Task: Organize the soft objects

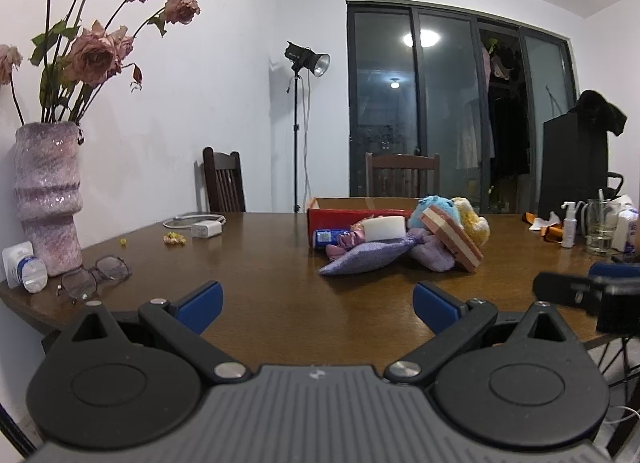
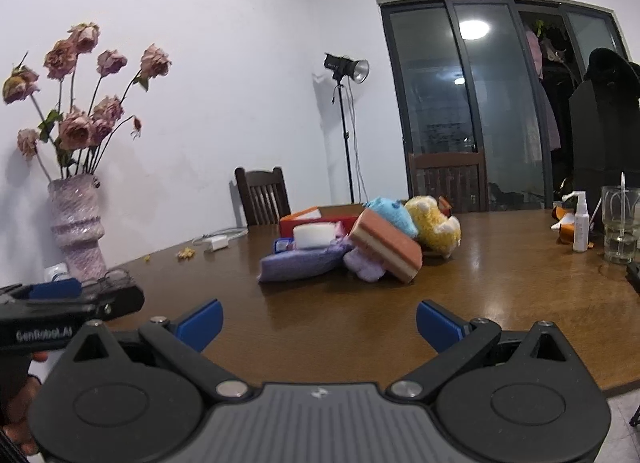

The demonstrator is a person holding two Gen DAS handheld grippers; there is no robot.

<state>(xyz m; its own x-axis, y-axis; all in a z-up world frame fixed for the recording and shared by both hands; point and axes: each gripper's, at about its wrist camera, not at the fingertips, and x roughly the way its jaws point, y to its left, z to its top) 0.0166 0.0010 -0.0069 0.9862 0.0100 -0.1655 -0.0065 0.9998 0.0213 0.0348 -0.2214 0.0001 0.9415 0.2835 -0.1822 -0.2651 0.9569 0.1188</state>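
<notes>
A pile of soft things lies mid-table in front of a red cardboard box (image 1: 340, 213) (image 2: 316, 219): a purple cloth pouch (image 1: 360, 259) (image 2: 300, 265), a white sponge (image 1: 385, 228) (image 2: 313, 234), a pink-and-cream layered sponge (image 1: 454, 239) (image 2: 386, 245), a blue plush (image 1: 434, 207) (image 2: 390, 212), a yellow plush (image 1: 474, 221) (image 2: 434, 225) and a lilac plush (image 1: 434, 255) (image 2: 366, 265). My left gripper (image 1: 318, 305) is open and empty, short of the pile. My right gripper (image 2: 320, 321) is open and empty, also short of it.
A purple vase of dried roses (image 1: 48, 199) (image 2: 76, 231), glasses (image 1: 94, 275) and a small bottle (image 1: 32, 271) sit at the table's left. A charger with cable (image 1: 206, 228) lies farther back. A glass mug (image 2: 620, 223) and spray bottle (image 2: 580, 221) stand right. Two chairs stand behind.
</notes>
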